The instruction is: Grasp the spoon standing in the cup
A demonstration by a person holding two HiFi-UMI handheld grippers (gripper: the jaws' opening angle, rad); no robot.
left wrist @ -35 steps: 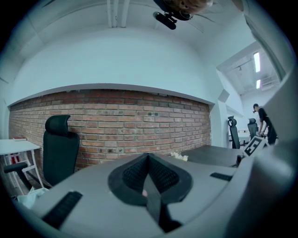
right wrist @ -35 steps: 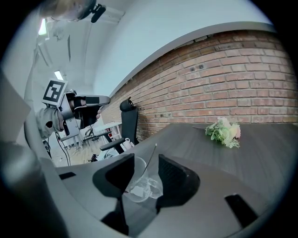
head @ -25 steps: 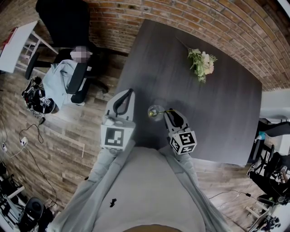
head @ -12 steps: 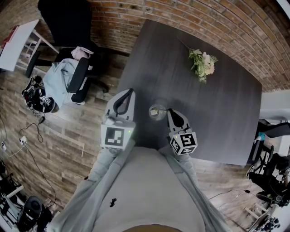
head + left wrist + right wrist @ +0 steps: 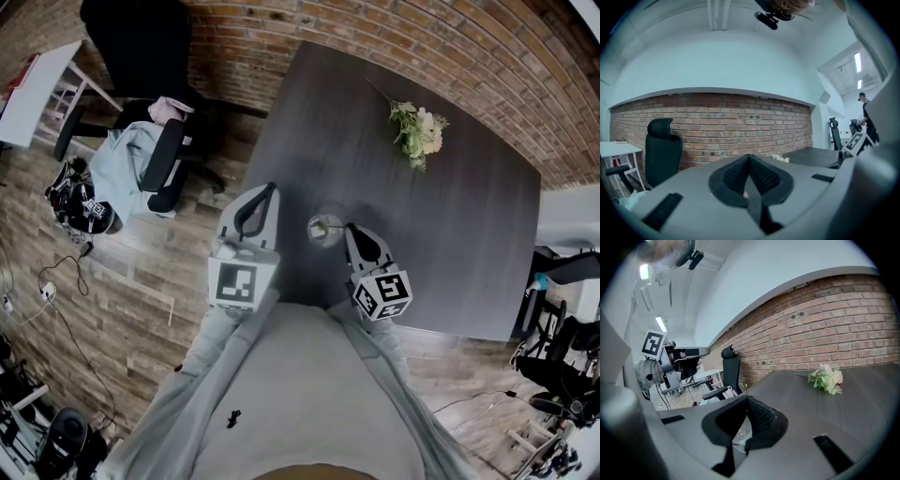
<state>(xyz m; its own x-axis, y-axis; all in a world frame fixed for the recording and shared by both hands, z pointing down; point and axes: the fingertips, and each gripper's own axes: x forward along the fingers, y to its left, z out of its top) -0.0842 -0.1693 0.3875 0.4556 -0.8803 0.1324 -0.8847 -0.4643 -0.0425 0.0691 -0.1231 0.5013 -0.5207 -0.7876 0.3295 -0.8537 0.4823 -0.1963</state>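
My right gripper [image 5: 746,400] is clamped on the spoon [image 5: 746,391]: its jaws meet around the thin handle, whose tip pokes up just above them. The spoon stands in the cup [image 5: 324,228], which sits by the desk's [image 5: 441,234] near edge, toward the near-left corner and well apart from the flowers [image 5: 418,127] at the far side. My left gripper [image 5: 749,158] hangs off the left edge, jaws pressed together on nothing. I judge the spoon light, stiff and slick, so a thin metal stem could pivot in the pads; the upper handle is the right place to grip. The cup looks like clear glass, light and easy to tip, so a straight upward lift seems safest.
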